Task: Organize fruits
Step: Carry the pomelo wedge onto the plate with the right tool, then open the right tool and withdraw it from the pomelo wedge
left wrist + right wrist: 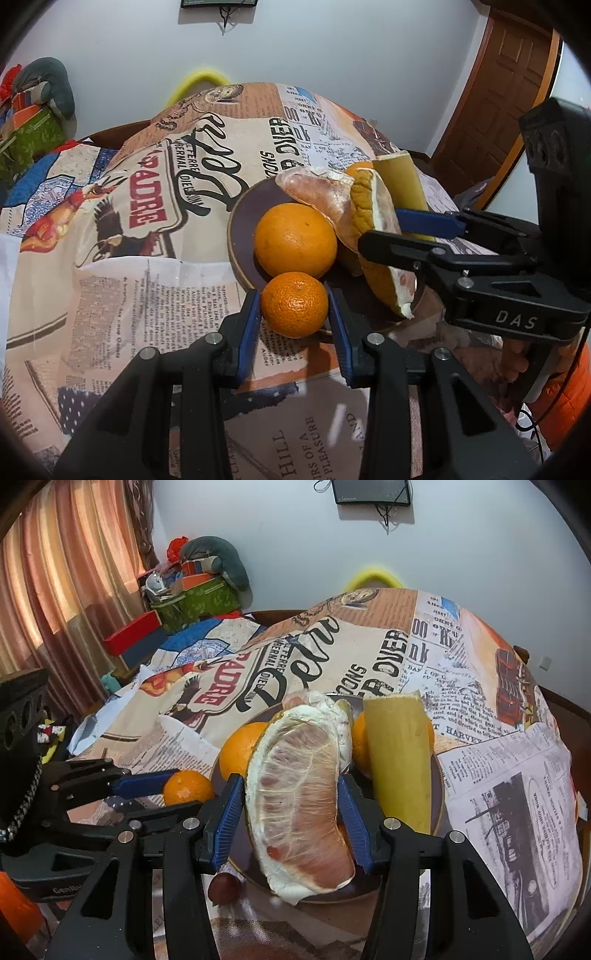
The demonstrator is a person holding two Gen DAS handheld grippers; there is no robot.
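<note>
A dark round plate [242,218] sits on the newspaper-print tablecloth. On it lie a large orange [295,240], a peeled pomelo segment [321,199] and a yellow sugarcane-like piece [400,188]. My left gripper [293,306] is shut on a small mandarin [294,304] at the plate's near rim; it also shows in the right wrist view [188,786]. My right gripper [291,812] is shut on a pomelo wedge [299,805] with yellow rind, held over the plate [439,794]; the wedge also shows in the left wrist view [376,229].
A dark grape-like fruit [224,888] lies by the plate's near edge. A green basket of clutter [195,602] and red box [131,633] stand at the far left. A yellow chair back [371,578] rises behind the table. A wooden door [498,96] is at right.
</note>
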